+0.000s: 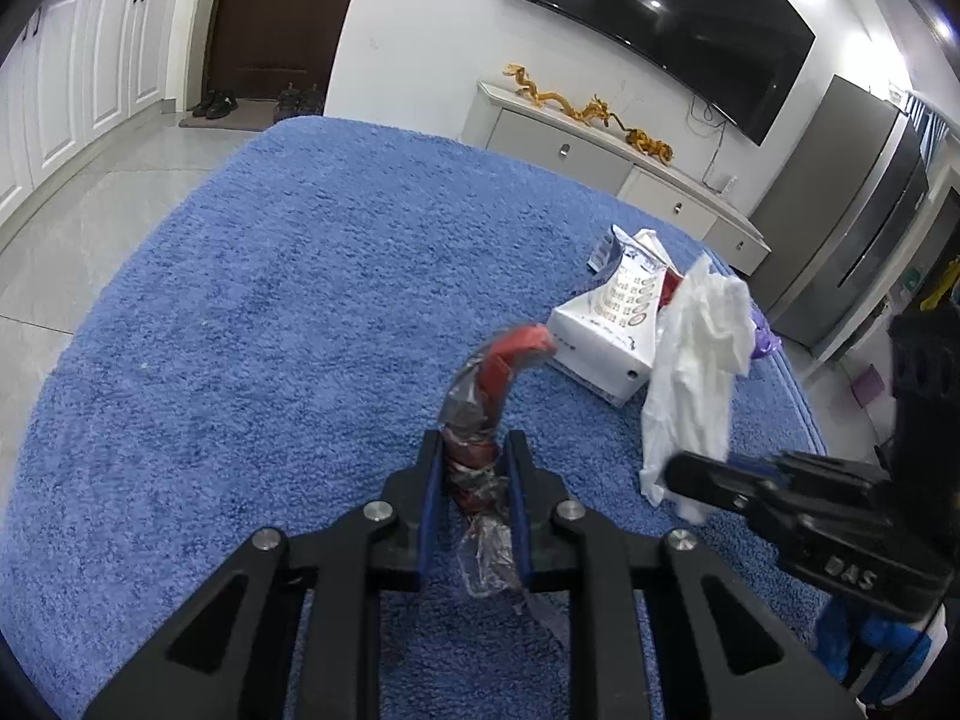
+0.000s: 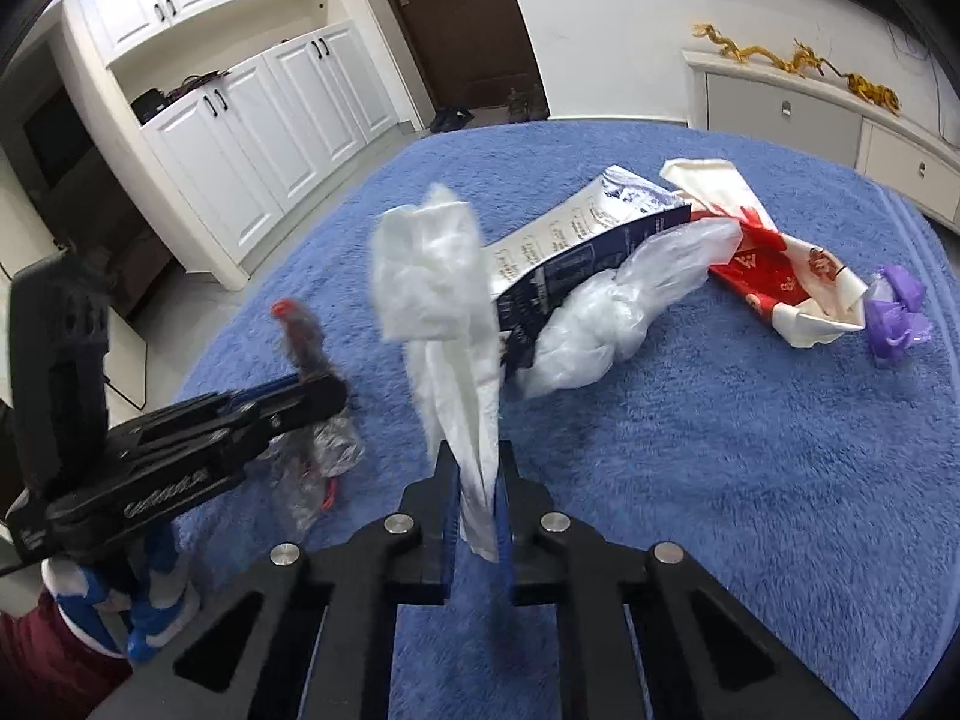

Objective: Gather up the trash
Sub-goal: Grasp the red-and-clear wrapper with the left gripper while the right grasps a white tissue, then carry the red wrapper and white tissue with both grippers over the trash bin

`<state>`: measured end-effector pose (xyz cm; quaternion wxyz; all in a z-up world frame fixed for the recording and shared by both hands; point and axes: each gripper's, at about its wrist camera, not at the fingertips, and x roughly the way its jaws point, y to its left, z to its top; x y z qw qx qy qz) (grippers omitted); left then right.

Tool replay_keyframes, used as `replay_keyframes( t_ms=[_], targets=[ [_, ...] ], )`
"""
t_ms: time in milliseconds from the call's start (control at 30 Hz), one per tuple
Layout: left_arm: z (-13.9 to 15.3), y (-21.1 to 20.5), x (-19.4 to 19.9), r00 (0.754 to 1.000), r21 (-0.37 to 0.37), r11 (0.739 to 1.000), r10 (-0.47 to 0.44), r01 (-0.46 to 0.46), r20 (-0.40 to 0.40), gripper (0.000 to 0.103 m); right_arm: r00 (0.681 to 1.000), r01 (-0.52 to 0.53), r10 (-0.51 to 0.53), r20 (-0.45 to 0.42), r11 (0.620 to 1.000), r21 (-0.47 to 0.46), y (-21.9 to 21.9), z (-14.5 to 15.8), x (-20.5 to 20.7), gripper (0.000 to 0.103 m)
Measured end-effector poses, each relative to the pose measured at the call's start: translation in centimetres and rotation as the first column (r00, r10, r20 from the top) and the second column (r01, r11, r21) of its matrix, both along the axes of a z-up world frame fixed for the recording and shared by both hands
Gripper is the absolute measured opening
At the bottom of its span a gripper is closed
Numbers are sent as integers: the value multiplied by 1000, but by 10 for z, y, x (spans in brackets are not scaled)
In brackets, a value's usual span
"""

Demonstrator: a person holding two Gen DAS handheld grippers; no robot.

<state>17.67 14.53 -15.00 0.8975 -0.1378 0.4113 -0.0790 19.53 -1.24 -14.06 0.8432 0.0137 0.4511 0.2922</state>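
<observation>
While a red wrapper (image 1: 480,420) is clamped in the left gripper (image 1: 471,450) and a white tissue (image 2: 444,312) in the right gripper (image 2: 474,468), the remaining trash, led by a milk carton (image 2: 576,234), is seen lying ahead, nearer the right.

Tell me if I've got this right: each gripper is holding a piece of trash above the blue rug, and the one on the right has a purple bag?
Nearly. The right gripper is shut on a white tissue, not a purple bag; the right wrist view shows it. The purple scrap lies on the blue rug. The left gripper does hold trash, a red wrapper.
</observation>
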Motion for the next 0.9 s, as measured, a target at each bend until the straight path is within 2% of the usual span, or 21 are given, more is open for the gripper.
replay_keyframes(
  t_ms=[267,533,700,900],
  targets=[
    [22,-2,-35,999,37,999,15,-17,49,17,996,40,-41,74,999,19,-26,32,-38,9],
    [75,-21,-87,981,149,988,3,-33,195,17,986,77,-87,141,994,73,-60,66,-89,9],
    [98,-45,-112,964,195,981,-38,-14,262,17,970,129,-143,198,988,83,-100,85,-127,9],
    [116,-83,-129,947,235,971,-109,37,302,17,936,243,-257,239,966,87,-162,96,-167,9]
  ],
)
